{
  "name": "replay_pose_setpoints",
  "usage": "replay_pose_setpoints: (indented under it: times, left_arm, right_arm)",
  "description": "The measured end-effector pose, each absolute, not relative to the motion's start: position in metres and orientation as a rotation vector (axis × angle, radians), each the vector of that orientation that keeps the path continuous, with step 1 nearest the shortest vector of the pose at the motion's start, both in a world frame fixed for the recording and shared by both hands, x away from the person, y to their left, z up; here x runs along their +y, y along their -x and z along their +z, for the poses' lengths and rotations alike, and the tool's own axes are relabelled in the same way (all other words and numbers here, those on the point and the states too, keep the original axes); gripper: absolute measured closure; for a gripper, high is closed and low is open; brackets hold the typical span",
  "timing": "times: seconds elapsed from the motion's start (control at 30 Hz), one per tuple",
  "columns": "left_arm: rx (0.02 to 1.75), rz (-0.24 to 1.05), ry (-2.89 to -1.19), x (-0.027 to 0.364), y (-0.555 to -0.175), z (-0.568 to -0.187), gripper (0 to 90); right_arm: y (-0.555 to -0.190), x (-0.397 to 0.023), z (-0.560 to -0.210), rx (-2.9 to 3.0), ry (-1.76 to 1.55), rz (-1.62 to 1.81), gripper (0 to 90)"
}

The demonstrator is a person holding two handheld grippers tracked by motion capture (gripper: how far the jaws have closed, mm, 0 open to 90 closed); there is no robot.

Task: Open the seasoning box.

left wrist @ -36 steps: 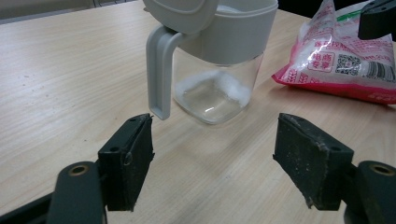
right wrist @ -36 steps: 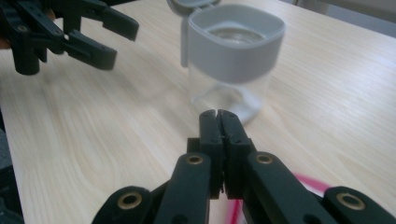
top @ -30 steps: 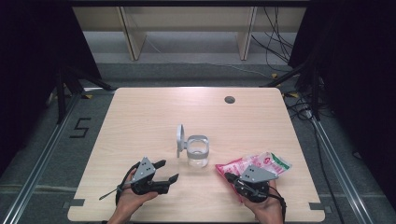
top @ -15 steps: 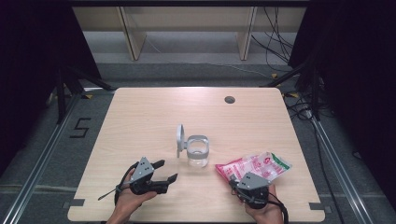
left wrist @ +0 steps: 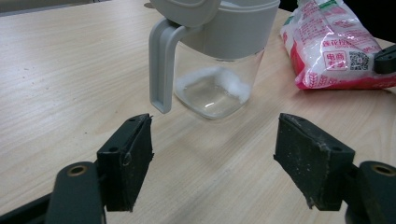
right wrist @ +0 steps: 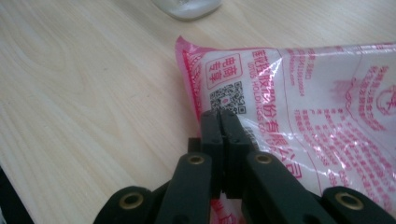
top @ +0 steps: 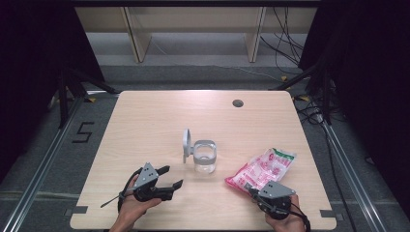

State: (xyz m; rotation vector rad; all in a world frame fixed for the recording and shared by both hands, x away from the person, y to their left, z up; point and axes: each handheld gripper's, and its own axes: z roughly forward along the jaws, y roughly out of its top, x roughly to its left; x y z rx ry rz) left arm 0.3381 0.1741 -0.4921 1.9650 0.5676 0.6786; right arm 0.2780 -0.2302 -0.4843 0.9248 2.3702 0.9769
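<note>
A clear jar (top: 204, 157) with a grey collar stands mid-table, its flip lid (top: 185, 145) raised at its left. In the left gripper view the jar (left wrist: 219, 79) holds a little white stuff at the bottom. My left gripper (top: 173, 176) rests at the near left, open (left wrist: 215, 154), aimed at the jar from a short way off, with nothing between its jaws. A pink and white printed bag (top: 266, 166) lies right of the jar. My right gripper (top: 250, 187) is shut (right wrist: 219, 114), its tips over the bag (right wrist: 317, 93) by the printed code; I cannot tell whether film is pinched.
The light wooden table (top: 145, 125) has a small round dark hole (top: 237, 103) at the far right. Metal rails and cables run along the floor at both sides. Wooden furniture legs stand beyond the far edge.
My right hand and gripper have shifted a little to the right and nearer the table's front edge, still at the bag's near end. The left gripper and jar have kept still.
</note>
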Motion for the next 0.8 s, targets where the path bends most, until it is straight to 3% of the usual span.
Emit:
replay_pose_setpoints:
  times: [0.3,0.6,0.8]
  left_arm:
    - [0.568,0.673,-1.95,0.175,-0.34,-0.493,27.1]
    - [0.563,0.677,-1.957,0.175,-0.34,-0.493,27.1]
    - [0.561,0.686,-1.946,0.178,-0.343,-0.492,27.1]
  right_arm:
    - [-0.27,-0.256,-0.47,2.246,-1.088,1.178,81.7]
    - [-0.276,-0.294,-0.475,1.959,-1.465,1.217,44.9]
    - [-0.283,-0.305,-0.478,1.879,-1.499,1.212,35.6]
